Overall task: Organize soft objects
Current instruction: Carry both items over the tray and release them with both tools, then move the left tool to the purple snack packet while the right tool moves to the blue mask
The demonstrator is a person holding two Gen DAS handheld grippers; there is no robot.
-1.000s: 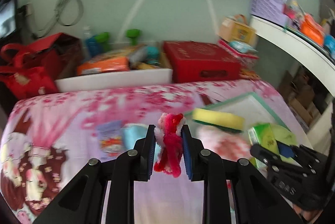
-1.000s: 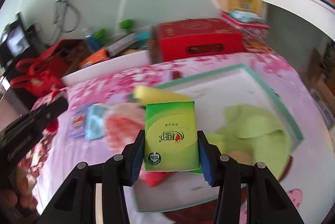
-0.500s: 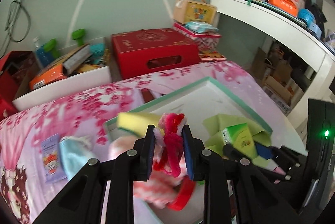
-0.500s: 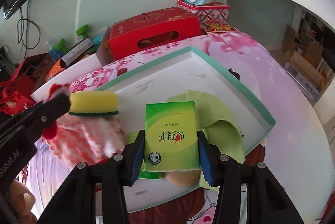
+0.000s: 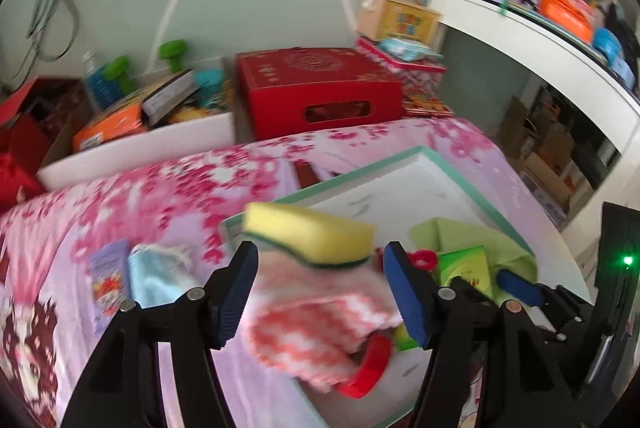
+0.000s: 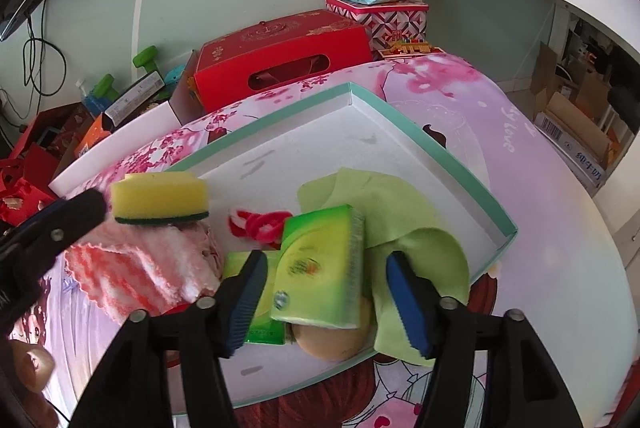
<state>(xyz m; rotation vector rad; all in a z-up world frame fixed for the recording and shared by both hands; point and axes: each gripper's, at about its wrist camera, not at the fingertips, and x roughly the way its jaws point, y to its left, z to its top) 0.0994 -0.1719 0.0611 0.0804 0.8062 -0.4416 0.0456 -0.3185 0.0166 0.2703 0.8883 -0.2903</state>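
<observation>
My left gripper hangs over the near left corner of the teal-rimmed white tray, its jaws opening with nothing gripped. Below it a yellow sponge rests on a pink-and-white cloth. The red-and-white fluffy toy lies loose in the tray. My right gripper is also opening; a green tissue pack sits tilted between its pads, free of them, leaning on a second green pack and a tan round thing. A light green cloth lies beside them.
The tray sits on a pink flowered sheet. A pale blue pouch and a small printed packet lie left of the tray. Behind the bed stand a red box and a white bin of clutter. A white shelf runs along the right.
Both grippers swung over the tray and then opened. The fluffy toy left the left jaws and lies in the tray. The tissue pack came free of the right pads and tipped over.
</observation>
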